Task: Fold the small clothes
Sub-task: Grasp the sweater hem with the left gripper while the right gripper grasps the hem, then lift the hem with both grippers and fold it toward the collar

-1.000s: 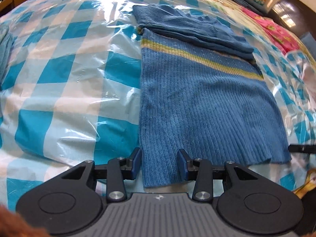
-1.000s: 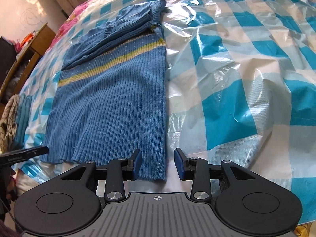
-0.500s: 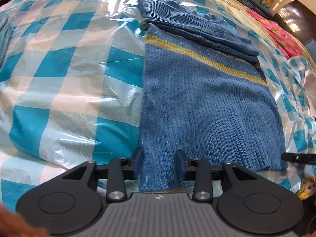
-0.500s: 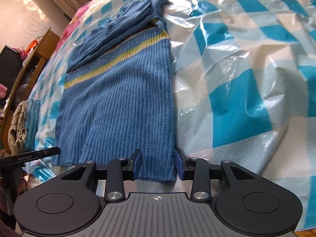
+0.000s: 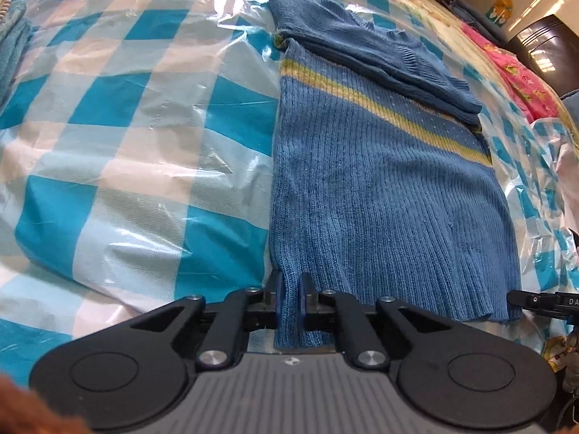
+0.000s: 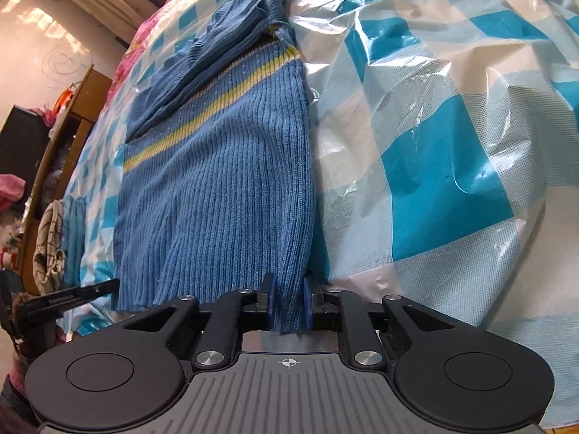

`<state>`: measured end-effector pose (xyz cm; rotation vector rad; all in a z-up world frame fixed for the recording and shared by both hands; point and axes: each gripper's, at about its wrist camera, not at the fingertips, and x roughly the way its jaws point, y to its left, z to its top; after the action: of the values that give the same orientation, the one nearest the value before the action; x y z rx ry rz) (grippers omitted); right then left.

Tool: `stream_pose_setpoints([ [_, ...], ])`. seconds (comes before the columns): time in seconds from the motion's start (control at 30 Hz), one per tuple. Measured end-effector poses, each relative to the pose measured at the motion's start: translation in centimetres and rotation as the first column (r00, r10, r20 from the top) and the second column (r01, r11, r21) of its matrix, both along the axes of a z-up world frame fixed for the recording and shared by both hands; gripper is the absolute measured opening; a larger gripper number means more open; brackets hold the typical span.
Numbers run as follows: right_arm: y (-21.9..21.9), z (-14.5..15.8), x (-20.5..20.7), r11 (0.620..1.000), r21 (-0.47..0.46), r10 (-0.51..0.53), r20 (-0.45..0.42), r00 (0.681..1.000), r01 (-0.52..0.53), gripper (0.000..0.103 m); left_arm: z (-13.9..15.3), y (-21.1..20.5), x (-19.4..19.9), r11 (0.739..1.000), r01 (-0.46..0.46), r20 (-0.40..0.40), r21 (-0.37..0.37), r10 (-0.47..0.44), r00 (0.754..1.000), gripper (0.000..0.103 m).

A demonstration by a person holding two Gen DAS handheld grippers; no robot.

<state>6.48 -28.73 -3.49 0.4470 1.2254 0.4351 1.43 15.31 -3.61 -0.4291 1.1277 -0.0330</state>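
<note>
A blue ribbed sweater [image 5: 380, 188] with a yellow stripe lies flat on the bed, its sleeves folded across the top [image 5: 365, 50]. My left gripper [image 5: 289, 296] is at the hem's near left corner; its jaws are closing and the blue pads pinch the knit between them. In the right wrist view the same sweater [image 6: 224, 181] runs up the left half. My right gripper [image 6: 287, 300] is at the hem's near right corner, jaws closing, with bunched fabric pressed between the pads. Each gripper's tip shows at the edge of the other's view.
A crinkled blue-and-white check plastic sheet [image 5: 126, 152] covers the bed [image 6: 434, 126]. Teal cloth [image 5: 12, 47] lies at the far left. Pink floral bedding [image 5: 517, 72] lies beyond. A wooden cabinet [image 6: 72, 126] and hanging cloths [image 6: 50, 246] stand past the bed's edge.
Both grippers' jaws have narrowed from wide apart onto the sweater's hem corners, and the knit between the pads is now bunched. The hands have stayed about where they were.
</note>
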Motion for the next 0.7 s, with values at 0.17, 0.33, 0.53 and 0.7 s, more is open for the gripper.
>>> stream_pose_setpoints([
  [0.17, 0.6, -0.5, 0.5, 1.0, 0.011, 0.005, -0.002, 1.0, -0.005, 0.017, -0.3, -0.9, 0.4, 0.998, 0.032, -0.013, 0.045, -0.031, 0.999, 0.018],
  [0.33, 0.2, -0.6, 0.4, 0.999, 0.038, -0.006, -0.009, 1.0, 0.006, 0.017, -0.1, -1.0, 0.2, 0.999, 0.031, 0.003, 0.039, -0.032, 0.999, 0.015],
  [0.53, -1.2, 0.3, -0.3, 0.985, 0.161, -0.061, 0.006, 0.998, 0.059, 0.011, 1.3, 0.5, -0.2, 0.993, -0.015, 0.068, -0.114, 0.023, 0.997, 0.009],
  [0.7, -1.9, 2.4, 0.3, 0.946, 0.309, -0.117, 0.052, 0.992, 0.096, 0.01, 4.0, 1.9, 0.9, 0.96, -0.034, 0.166, -0.276, 0.082, 0.983, 0.009],
])
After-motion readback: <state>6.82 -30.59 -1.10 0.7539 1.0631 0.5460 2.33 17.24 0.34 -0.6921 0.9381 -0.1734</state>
